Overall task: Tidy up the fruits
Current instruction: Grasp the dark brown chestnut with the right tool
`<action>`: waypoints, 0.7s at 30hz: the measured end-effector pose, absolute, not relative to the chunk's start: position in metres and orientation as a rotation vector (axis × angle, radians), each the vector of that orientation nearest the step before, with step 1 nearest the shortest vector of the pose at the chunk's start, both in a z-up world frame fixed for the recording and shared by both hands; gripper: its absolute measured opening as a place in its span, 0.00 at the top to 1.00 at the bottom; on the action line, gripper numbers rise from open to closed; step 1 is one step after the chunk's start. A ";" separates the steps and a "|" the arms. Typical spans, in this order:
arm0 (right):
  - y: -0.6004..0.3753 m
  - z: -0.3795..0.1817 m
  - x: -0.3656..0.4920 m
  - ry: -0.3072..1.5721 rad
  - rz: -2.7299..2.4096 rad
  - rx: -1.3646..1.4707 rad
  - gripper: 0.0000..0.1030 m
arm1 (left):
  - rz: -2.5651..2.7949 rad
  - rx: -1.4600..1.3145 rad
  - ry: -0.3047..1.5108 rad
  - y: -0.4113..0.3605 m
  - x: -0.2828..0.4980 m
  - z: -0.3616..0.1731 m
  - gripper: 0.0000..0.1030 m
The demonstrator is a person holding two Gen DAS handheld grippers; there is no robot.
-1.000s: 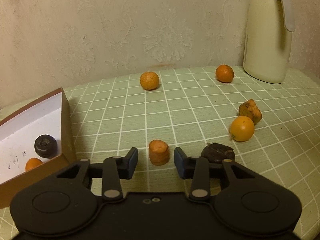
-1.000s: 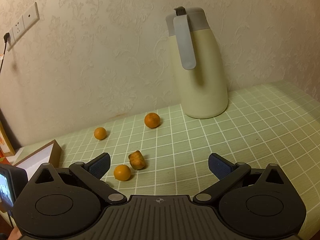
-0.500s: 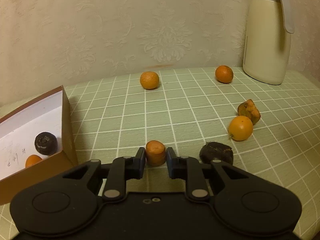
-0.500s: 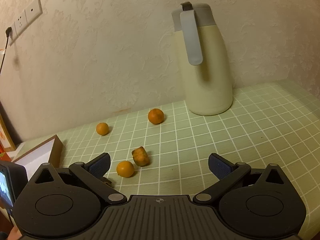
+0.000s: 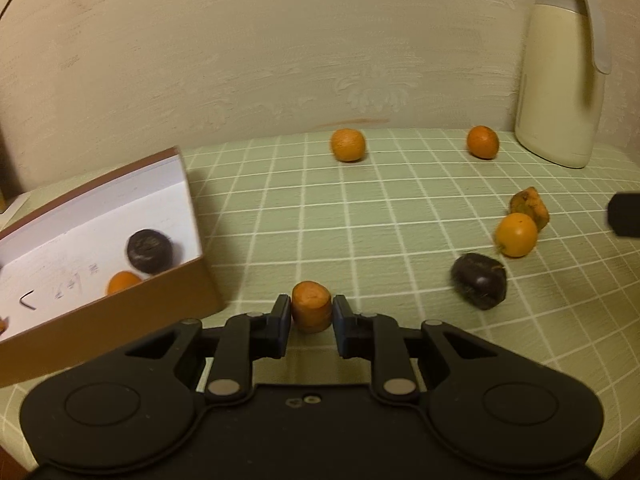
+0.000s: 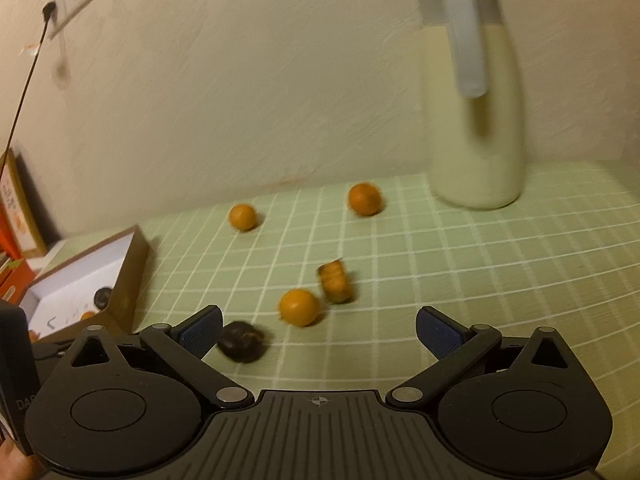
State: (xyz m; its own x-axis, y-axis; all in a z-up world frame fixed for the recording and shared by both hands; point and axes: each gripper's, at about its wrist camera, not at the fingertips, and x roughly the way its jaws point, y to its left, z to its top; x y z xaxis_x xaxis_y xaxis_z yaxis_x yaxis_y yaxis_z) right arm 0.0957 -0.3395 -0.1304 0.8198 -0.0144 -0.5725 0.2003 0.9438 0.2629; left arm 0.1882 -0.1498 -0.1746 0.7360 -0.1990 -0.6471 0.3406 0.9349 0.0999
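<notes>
My left gripper (image 5: 311, 316) is shut on a small orange stub of fruit (image 5: 311, 306) and holds it just right of the brown box (image 5: 120, 312). The box holds a dark round fruit (image 5: 149, 251) and an orange one (image 5: 123, 282). On the green checked cloth lie a dark fruit (image 5: 479, 286), a smooth orange fruit (image 5: 516, 234), a brownish orange chunk (image 5: 530, 206) and two mandarins (image 5: 348, 144) (image 5: 483, 142). My right gripper (image 6: 319, 330) is open and empty, above the cloth, with the dark fruit (image 6: 242, 346) by its left finger.
A cream thermos jug (image 5: 560, 68) stands at the back right against the wall, also in the right wrist view (image 6: 474, 120). The box (image 6: 84, 288) sits at the left table edge. A wall socket with a cable (image 6: 48, 12) is at the upper left.
My left gripper closed on the orange stub and lifted it toward the box. My right gripper, still open, moved forward and down toward the loose fruit.
</notes>
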 end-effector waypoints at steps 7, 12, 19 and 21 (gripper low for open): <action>-0.311 -0.139 0.114 0.633 -0.061 0.294 0.00 | -0.273 0.206 0.687 -0.133 0.186 -0.172 0.88; -0.296 -0.148 0.126 0.675 -0.033 0.282 0.20 | -0.253 0.199 0.691 -0.124 0.184 -0.171 0.88; -0.286 -0.156 0.141 0.701 -0.032 0.290 0.20 | -0.213 0.182 0.703 -0.110 0.185 -0.172 0.88; -0.283 -0.160 0.146 0.714 -0.036 0.290 0.23 | -0.204 0.176 0.706 -0.106 0.185 -0.171 0.88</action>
